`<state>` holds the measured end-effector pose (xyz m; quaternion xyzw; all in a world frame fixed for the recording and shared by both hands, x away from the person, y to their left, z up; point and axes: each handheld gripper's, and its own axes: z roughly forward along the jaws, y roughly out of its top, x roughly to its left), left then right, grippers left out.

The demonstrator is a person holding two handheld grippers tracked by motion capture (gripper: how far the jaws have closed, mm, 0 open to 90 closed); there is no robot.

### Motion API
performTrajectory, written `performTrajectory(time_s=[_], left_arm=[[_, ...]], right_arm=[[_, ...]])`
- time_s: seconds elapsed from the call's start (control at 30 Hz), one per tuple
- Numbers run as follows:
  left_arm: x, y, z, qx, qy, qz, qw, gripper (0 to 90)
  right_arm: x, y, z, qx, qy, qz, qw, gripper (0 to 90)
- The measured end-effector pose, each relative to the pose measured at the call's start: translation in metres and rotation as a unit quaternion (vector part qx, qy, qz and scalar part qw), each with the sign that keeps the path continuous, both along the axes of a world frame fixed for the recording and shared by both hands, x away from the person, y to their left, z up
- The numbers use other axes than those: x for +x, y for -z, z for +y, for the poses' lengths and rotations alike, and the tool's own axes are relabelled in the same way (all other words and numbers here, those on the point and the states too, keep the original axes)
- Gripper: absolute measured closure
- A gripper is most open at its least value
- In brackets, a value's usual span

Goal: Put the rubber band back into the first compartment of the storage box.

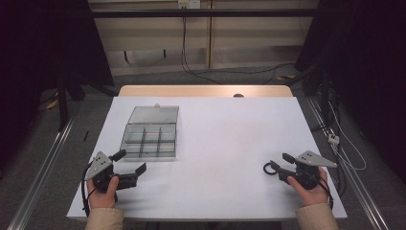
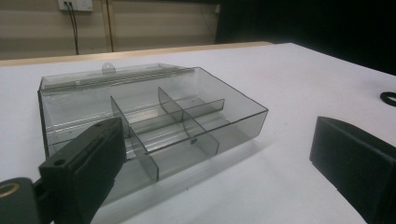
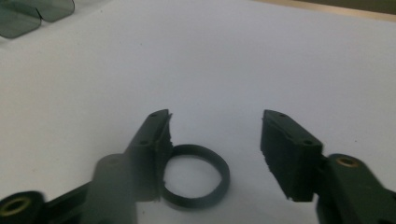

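- Down at the near edge of the white table (image 1: 225,143), two hands are resting, each one wrapped around a black two-jaw tool, and they are sitting well apart from each other.
- From above, the left gripper (image 1: 130,162) is lying just beside the near left corner of the clear compartment box (image 1: 151,139), with its jaws spread wide and nothing between them.
- Riding along on that gripper, the close view is giving us what the overhead one is not: the box (image 2: 154,116) is smoky see-through plastic, its lid (image 2: 112,74) is lying open at the back, and its dividers are walling off several compartments with nothing lying in them.
- That same close view is also confirming the left gripper (image 2: 219,154) is holding nothing, only bare table showing between the two black jaws.
- Over on the other side, the right gripper (image 1: 275,163) is pointing left across the table, and from above a small dark loop is just showing at its tip.
- Closer in, the right gripper (image 3: 215,140) view is making that loop plain: it is a black ring (image 3: 196,176) lying flat on the table, sitting between the jaws.
- One jaw is touching or nearly touching the ring's edge; I cannot tell which, and the other jaw is standing clearly off it, so the jaws are about half open and not clamping the ring.
- A corner of the box (image 3: 28,14) is peeking into that view's top left, well away from the ring.
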<state>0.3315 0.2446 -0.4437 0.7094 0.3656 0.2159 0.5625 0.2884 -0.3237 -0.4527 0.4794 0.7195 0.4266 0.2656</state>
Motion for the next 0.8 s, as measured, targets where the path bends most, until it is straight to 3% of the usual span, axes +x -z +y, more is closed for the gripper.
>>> performTrajectory(time_s=[0.13, 0.17, 0.23, 0.27, 0.37, 0.6, 0.7, 0.8], left_arm=[[0.001, 0.000, 0.000, 0.003, 0.001, 0.001, 1.0000, 3.4], [0.001, 0.000, -0.001, 0.003, 0.002, 0.001, 1.0000, 3.4], [0.000, 0.000, -0.001, 0.002, 0.002, 0.001, 1.0000, 3.4], [0.000, 0.000, -0.001, 0.002, 0.002, 0.001, 1.0000, 3.4], [0.000, 0.000, -0.002, 0.003, 0.002, 0.002, 1.0000, 3.4], [-0.001, 0.000, 0.000, 0.005, 0.003, 0.002, 1.0000, 3.4], [-0.002, 0.000, 0.001, 0.003, 0.000, 0.003, 1.0000, 3.4], [-0.001, -0.001, 0.002, 0.006, 0.000, 0.001, 1.0000, 3.4]], right_arm=[[0.006, 0.002, -0.005, -0.009, 0.006, 0.029, 0.9995, 61.0], [0.009, 0.005, -0.006, -0.013, 0.008, 0.047, 0.9988, 66.5], [0.010, 0.006, -0.006, -0.015, 0.008, 0.053, 0.9984, 67.6], [0.011, 0.009, -0.005, -0.028, 0.009, 0.073, 0.9969, 70.6], [0.013, 0.012, -0.005, -0.031, 0.009, 0.093, 0.9952, 73.8], [0.014, 0.011, -0.006, -0.031, 0.013, 0.099, 0.9945, 87.5], [0.016, 0.010, -0.005, -0.035, 0.008, 0.103, 0.9941, 88.4], [0.016, 0.011, -0.006, -0.023, 0.005, 0.102, 0.9945, 88.6]])
